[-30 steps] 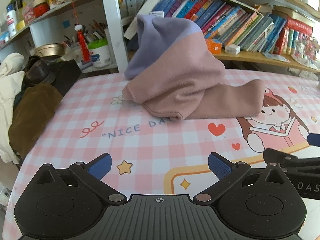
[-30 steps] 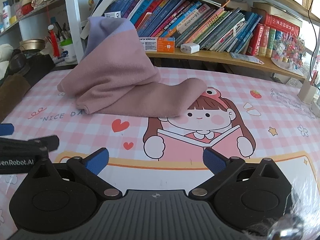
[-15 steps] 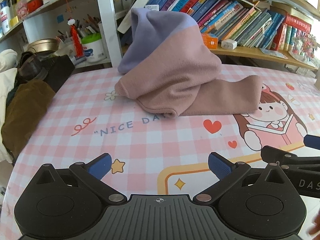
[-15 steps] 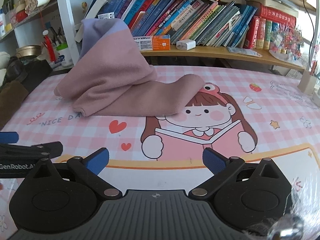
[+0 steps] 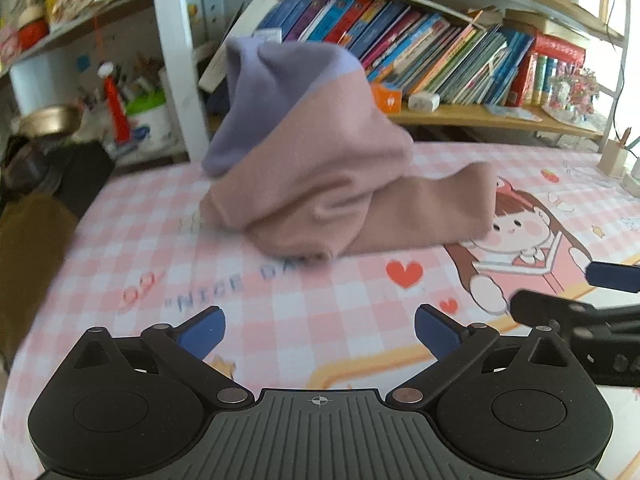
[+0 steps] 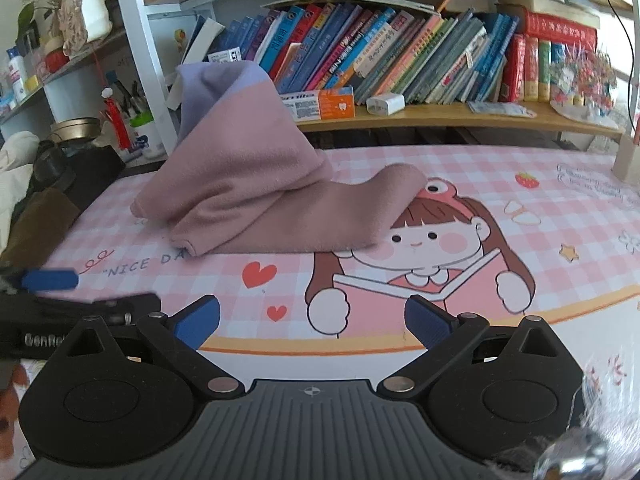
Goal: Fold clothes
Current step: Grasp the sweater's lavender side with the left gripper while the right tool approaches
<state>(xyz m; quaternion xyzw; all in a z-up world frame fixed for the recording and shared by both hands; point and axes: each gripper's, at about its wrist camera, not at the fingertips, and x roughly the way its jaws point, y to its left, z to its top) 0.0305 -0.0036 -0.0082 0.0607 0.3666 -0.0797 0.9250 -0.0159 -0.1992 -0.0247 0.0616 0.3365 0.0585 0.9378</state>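
A pink and lavender garment [image 5: 320, 168] lies in a crumpled heap at the back of the table, its top leaning against the bookshelf; it also shows in the right wrist view [image 6: 256, 184]. My left gripper [image 5: 320, 330] is open and empty, hovering over the tablecloth well short of the garment. My right gripper [image 6: 312, 322] is open and empty over the cartoon girl print. Each gripper's fingers show at the edge of the other's view: the right one [image 5: 568, 308] and the left one [image 6: 80, 304].
The table wears a pink checked cloth [image 5: 280, 304] with a cartoon girl [image 6: 416, 264]. A bookshelf [image 6: 400, 56] stands behind. Dark and brown clothes [image 5: 32, 240] are piled at the left edge. A pen holder [image 6: 628, 160] stands far right.
Both grippers have tilted and shifted so the garment sits lower and nearer in view. The left view is motion-blurred. The garment has not moved.
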